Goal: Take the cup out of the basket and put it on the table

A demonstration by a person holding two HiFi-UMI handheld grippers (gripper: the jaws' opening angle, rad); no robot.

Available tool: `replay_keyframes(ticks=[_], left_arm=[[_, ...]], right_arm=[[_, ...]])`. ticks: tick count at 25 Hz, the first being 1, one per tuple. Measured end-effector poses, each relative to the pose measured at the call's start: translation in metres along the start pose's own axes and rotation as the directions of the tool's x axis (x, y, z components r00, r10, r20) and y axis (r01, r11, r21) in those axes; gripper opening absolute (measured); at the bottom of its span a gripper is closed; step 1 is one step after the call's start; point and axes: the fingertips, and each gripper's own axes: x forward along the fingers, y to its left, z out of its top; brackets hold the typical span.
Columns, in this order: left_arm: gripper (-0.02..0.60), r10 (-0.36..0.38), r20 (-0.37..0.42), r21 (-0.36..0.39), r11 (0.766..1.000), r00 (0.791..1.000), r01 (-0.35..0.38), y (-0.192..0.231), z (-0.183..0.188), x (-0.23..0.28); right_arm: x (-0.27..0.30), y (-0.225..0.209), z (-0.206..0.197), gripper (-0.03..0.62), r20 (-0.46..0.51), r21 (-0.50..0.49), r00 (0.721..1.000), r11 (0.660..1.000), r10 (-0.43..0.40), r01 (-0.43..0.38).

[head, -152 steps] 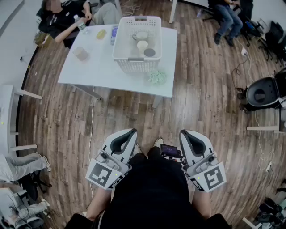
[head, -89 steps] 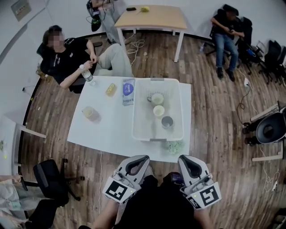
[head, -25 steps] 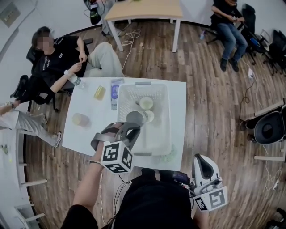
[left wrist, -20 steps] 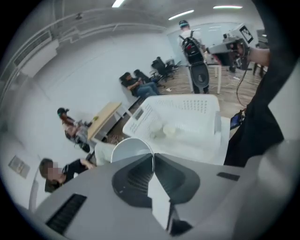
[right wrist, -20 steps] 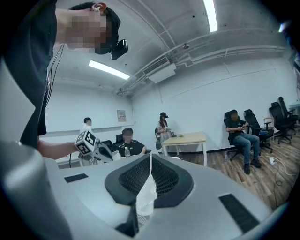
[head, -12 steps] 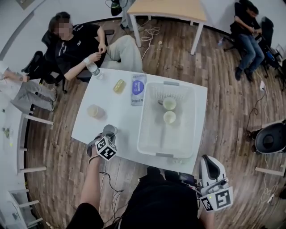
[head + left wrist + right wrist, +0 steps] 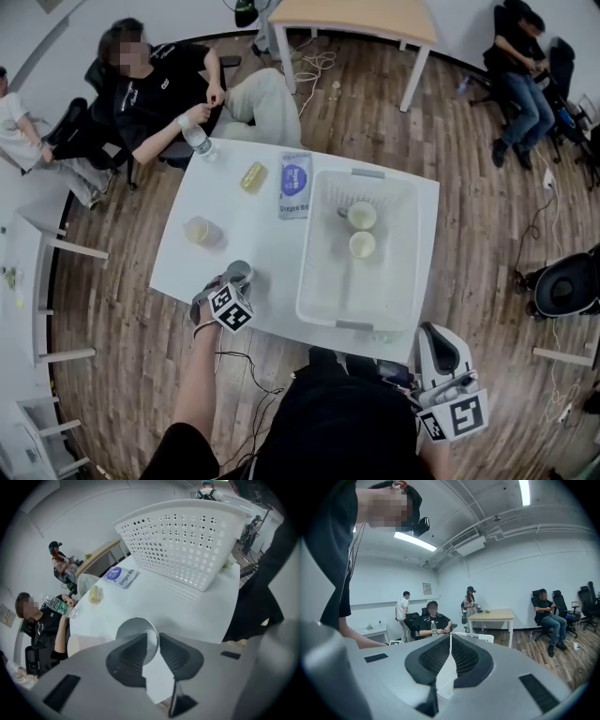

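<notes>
My left gripper (image 7: 153,639) has just been opening. Its jaws sit slightly apart around the cup's (image 7: 133,629) wall, no longer pinching it. The cup stands on the table (image 7: 164,604) beside the basket (image 7: 187,541). Only the head view lets me see into the basket (two pale cups (image 7: 362,216) inside). My right gripper (image 7: 450,641) is closed on nothing.

Head view looks steeply down on table (image 7: 253,234) and basket (image 7: 356,295), left gripper view shares both from close above, right gripper view looks out level.
</notes>
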Motion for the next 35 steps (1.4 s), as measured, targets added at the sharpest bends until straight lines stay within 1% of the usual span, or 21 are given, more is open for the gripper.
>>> replay_keyframes(ticks=[1, 2, 8, 11, 13, 15, 16, 18, 19, 21, 23, 24, 25, 27, 30, 32, 33, 35], left_arm=[[0.118, -0.012, -0.002, 0.001, 1.000, 1.000, 0.012, -0.002, 0.000, 0.000], [0.147, -0.022, -0.002, 0.002, 1.000, 1.000, 0.022, -0.004, 0.000, -0.001], [0.146, -0.026, 0.003, 0.002, 1.000, 1.000, 0.026, -0.007, 0.001, -0.003], [0.144, -0.014, 0.018, -0.004, 1.000, 1.000, 0.014, -0.006, 0.002, -0.007], [0.138, 0.006, 0.064, -0.035, 0.999, 0.998, -0.003, -0.003, 0.008, -0.016], [0.117, 0.035, 0.142, -0.094, 0.995, 0.989, -0.022, 0.003, 0.019, -0.033], [0.110, 0.055, 0.188, -0.130, 0.991, 0.981, -0.031, 0.007, 0.026, -0.044], [0.073, 0.097, 0.280, -0.198, 0.979, 0.955, -0.042, 0.016, 0.042, -0.069], [0.058, 0.117, 0.320, -0.222, 0.974, 0.940, -0.045, 0.019, 0.051, -0.081], [0.037, 0.150, 0.391, -0.247, 0.968, 0.908, -0.054, 0.024, 0.069, -0.105], [0.020, 0.172, 0.469, -0.267, 0.963, 0.866, -0.047, 0.025, 0.091, -0.131], [0.014, 0.179, 0.512, -0.278, 0.960, 0.840, -0.035, 0.025, 0.103, -0.144], [0.011, 0.182, 0.555, -0.287, 0.958, 0.811, -0.019, 0.024, 0.116, -0.157], [0.009, 0.178, 0.641, -0.296, 0.955, 0.747, 0.026, 0.018, 0.142, -0.183], [0.009, 0.139, 0.756, -0.287, 0.949, 0.640, 0.133, -0.004, 0.180, -0.218], [0.009, 0.094, 0.816, -0.255, 0.944, 0.571, 0.209, -0.025, 0.205, -0.236], [0.009, 0.068, 0.839, -0.233, 0.941, 0.539, 0.244, -0.037, 0.218, -0.243], [0.009, 0.013, 0.873, -0.184, 0.935, 0.488, 0.303, -0.063, 0.240, -0.253]], right_arm=[[0.000, 0.000, 0.000, 0.026, 0.001, 0.001, 1.000, 1.000, -0.002, 0.002], [-0.001, 0.000, 0.000, 0.026, 0.002, 0.002, 1.000, 1.000, -0.003, 0.003], [-0.001, 0.000, -0.002, 0.026, 0.000, 0.004, 1.000, 1.000, -0.001, 0.001], [0.000, 0.000, -0.004, 0.026, 0.001, 0.003, 1.000, 1.000, 0.005, -0.005], [-0.001, -0.001, -0.005, 0.026, 0.003, 0.002, 1.000, 1.000, 0.007, -0.007], [-0.002, -0.003, -0.004, 0.026, 0.007, 0.001, 1.000, 1.000, 0.008, -0.008], [-0.003, -0.003, -0.003, 0.026, 0.008, 0.000, 1.000, 1.000, 0.007, -0.007], [-0.004, -0.005, -0.002, 0.026, 0.011, 0.000, 1.000, 1.000, 0.007, -0.007], [-0.004, -0.006, -0.001, 0.026, 0.014, 0.001, 1.000, 1.000, 0.008, -0.008], [-0.004, -0.008, 0.001, 0.026, 0.020, 0.001, 1.000, 1.000, 0.011, -0.011], [-0.005, -0.009, 0.002, 0.026, 0.027, 0.000, 1.000, 1.000, 0.013, -0.013], [-0.006, -0.010, 0.002, 0.026, 0.031, 0.000, 0.999, 1.000, 0.014, -0.014], [-0.007, -0.010, 0.003, 0.026, 0.036, 0.000, 0.999, 1.000, 0.014, -0.014], [-0.009, -0.012, 0.003, 0.026, 0.045, 0.001, 0.999, 1.000, 0.014, -0.014], [-0.014, -0.014, 0.003, 0.026, 0.058, 0.007, 0.998, 1.000, 0.015, -0.015], [-0.015, -0.014, 0.004, 0.026, 0.068, 0.008, 0.997, 1.000, 0.021, -0.021], [-0.015, -0.014, 0.005, 0.026, 0.072, 0.007, 0.997, 1.000, 0.026, -0.026], [-0.015, -0.013, 0.006, 0.026, 0.077, 0.005, 0.996, 0.999, 0.038, -0.038]])
